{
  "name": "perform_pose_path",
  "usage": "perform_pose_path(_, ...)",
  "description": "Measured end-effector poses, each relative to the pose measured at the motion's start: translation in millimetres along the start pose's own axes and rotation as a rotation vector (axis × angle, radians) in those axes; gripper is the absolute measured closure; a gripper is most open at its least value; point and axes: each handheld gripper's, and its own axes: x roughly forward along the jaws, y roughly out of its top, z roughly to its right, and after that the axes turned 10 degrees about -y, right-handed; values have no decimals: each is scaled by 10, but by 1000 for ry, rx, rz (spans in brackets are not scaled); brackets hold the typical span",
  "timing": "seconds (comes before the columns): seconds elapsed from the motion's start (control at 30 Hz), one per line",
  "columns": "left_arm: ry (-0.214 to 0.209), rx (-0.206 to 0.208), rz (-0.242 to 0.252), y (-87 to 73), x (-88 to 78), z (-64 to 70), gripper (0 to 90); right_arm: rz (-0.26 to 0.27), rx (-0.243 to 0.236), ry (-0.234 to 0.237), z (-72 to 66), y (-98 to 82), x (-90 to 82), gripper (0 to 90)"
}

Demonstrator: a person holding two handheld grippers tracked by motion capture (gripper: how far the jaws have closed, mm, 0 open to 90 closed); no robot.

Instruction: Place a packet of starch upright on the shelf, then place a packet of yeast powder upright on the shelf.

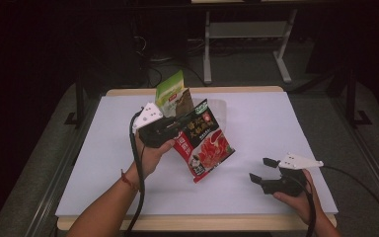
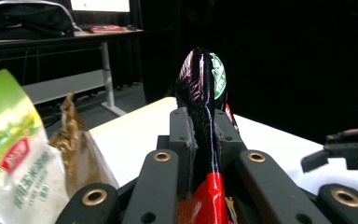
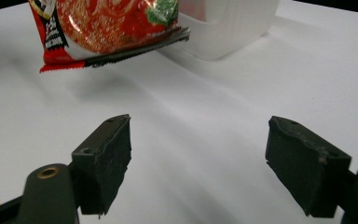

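Nearest, the right tongs rest low over the white counter, jaws wide apart and empty. Mid-counter, the left tongs are clamped on one red packet, held clear of the surface. Beyond stand one green packet, one brown packet, and a clear container.

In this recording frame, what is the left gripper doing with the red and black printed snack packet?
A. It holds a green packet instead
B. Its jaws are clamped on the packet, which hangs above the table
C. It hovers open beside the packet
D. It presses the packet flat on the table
B: the left gripper has both jaws shut on the red and black printed snack packet, which hangs clear of the white table with its shadow underneath.
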Motion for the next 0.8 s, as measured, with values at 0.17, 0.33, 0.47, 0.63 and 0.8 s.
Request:
perform_pose_path(0.17, 58, 13, -5, 99, -1, -29, 813, 2, -22, -6, -33, 11, -9, 216)
perform_pose_path(0.33, 91, 9, -11, 188, -5, -63, 811, -4, -27, -1, -44, 9, -7, 216)
perform_pose_path(0.47, 122, 9, -8, 273, 9, -91, 811, 3, -24, -4, -45, 19, -14, 216)
perform_pose_path(0.63, 164, 6, -10, 364, 33, -160, 810, -9, -24, -3, -46, 9, 6, 217)
perform_pose_path(0.8, 212, 1, -22, 450, 105, -220, 810, -18, -29, -1, -60, -1, 13, 219)
